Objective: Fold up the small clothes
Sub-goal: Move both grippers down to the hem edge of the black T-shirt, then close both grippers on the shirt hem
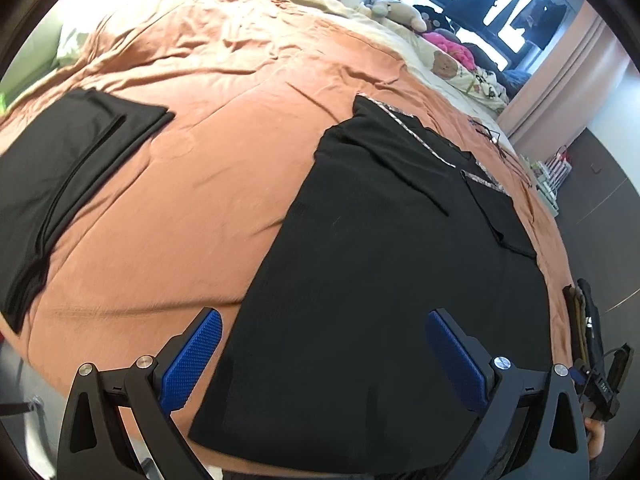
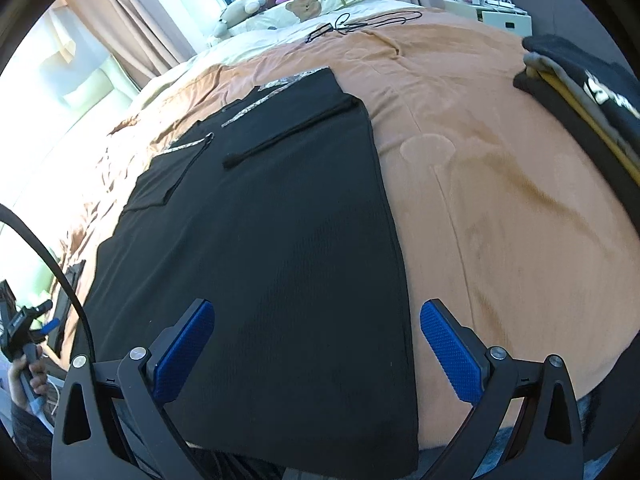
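A black garment (image 1: 384, 264) with patterned straps lies flat on the orange bedspread (image 1: 208, 184); it also shows in the right wrist view (image 2: 272, 248). Its sides are folded inward near the top. My left gripper (image 1: 324, 336) is open and empty, hovering over the garment's near left edge. My right gripper (image 2: 316, 328) is open and empty, over the garment's near right edge. The left gripper also shows at the left edge of the right wrist view (image 2: 28, 332), held in a hand.
A folded black cloth (image 1: 60, 184) lies at the left of the bed. A stack of folded clothes (image 2: 592, 96) sits at the right edge. Stuffed toys (image 1: 404, 12), pillows and a black cable (image 2: 360, 22) lie at the bed's head. A white nightstand (image 2: 492, 12) stands beyond.
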The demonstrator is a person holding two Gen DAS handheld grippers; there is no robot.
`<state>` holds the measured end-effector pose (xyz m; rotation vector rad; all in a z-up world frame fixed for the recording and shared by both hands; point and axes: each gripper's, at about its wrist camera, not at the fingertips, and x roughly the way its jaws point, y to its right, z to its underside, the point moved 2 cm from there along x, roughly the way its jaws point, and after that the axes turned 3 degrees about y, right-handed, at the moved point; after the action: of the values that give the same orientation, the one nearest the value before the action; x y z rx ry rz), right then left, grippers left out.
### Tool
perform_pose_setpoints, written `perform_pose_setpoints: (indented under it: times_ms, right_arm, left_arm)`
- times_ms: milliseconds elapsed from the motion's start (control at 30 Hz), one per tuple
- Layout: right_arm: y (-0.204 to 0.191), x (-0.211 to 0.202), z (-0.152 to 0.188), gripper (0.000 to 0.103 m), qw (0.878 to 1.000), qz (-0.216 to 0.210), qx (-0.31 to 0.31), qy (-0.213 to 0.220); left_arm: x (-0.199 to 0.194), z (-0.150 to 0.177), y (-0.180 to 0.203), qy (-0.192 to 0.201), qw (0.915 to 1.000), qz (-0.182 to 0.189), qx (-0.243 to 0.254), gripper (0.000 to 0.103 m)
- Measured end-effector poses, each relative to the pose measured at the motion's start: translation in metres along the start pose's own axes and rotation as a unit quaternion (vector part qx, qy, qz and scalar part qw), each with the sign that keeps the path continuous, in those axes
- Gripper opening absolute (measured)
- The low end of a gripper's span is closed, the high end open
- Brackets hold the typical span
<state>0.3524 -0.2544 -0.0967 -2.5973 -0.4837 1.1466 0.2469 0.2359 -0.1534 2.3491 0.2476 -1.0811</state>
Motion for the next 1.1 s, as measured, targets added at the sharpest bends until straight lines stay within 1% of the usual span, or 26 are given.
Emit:
perform_pose_setpoints:
  times_ms: [67, 133, 167, 233, 367, 500, 600, 633, 767, 867, 1000, 1100]
  right_arm:
    - [0.004, -0.003, 0.007, 0.098, 1.0, -0.003, 0.005, 0.002]
    - [0.008, -0.005, 0.015, 0.087, 1.0, -0.008, 0.009, -0.001]
    - [0.01, -0.005, 0.019, 0.085, 1.0, -0.012, 0.011, -0.003]
    - [0.016, -0.007, 0.027, 0.078, 1.0, -0.017, 0.016, -0.006]
    - [0.026, -0.011, 0.04, 0.072, 0.999, -0.019, 0.034, -0.011]
    - [0.035, -0.015, 0.052, 0.066, 0.998, -0.022, 0.048, -0.02]
    - [0.04, -0.018, 0.06, 0.065, 0.997, -0.032, 0.063, -0.025]
    - [0.041, -0.019, 0.061, 0.064, 0.997, -0.038, 0.07, -0.025]
    - [0.047, -0.022, 0.066, 0.063, 0.993, -0.065, 0.093, -0.023]
    - [0.054, -0.024, 0.07, 0.061, 0.991, -0.08, 0.108, -0.023]
    - [0.065, -0.023, 0.08, 0.051, 0.985, -0.109, 0.133, -0.027]
    - [0.073, -0.021, 0.09, 0.048, 0.98, -0.124, 0.151, -0.028]
  left_arm:
    - [-0.003, 0.006, -0.009, -0.001, 1.0, 0.002, -0.004, 0.098]
    - [-0.005, 0.012, -0.019, -0.005, 0.9999, 0.003, -0.013, 0.09]
    - [-0.005, 0.014, -0.023, -0.007, 0.9998, 0.003, -0.017, 0.085]
    - [-0.006, 0.02, -0.029, -0.01, 0.9997, 0.004, -0.022, 0.08]
    - [-0.009, 0.031, -0.043, -0.015, 0.9993, -0.002, -0.033, 0.069]
    - [-0.012, 0.044, -0.061, -0.02, 0.9985, -0.005, -0.052, 0.065]
    - [-0.011, 0.053, -0.073, -0.028, 0.9974, -0.006, -0.066, 0.058]
    - [-0.011, 0.057, -0.077, -0.03, 0.9968, 0.001, -0.074, 0.056]
    - [-0.015, 0.063, -0.084, -0.028, 0.9947, 0.023, -0.096, 0.051]
    - [-0.018, 0.068, -0.089, -0.031, 0.9897, 0.054, -0.128, 0.049]
    - [-0.017, 0.074, -0.09, -0.038, 0.9851, 0.077, -0.149, 0.047]
    - [-0.019, 0.077, -0.092, -0.035, 0.9823, 0.09, -0.161, 0.047]
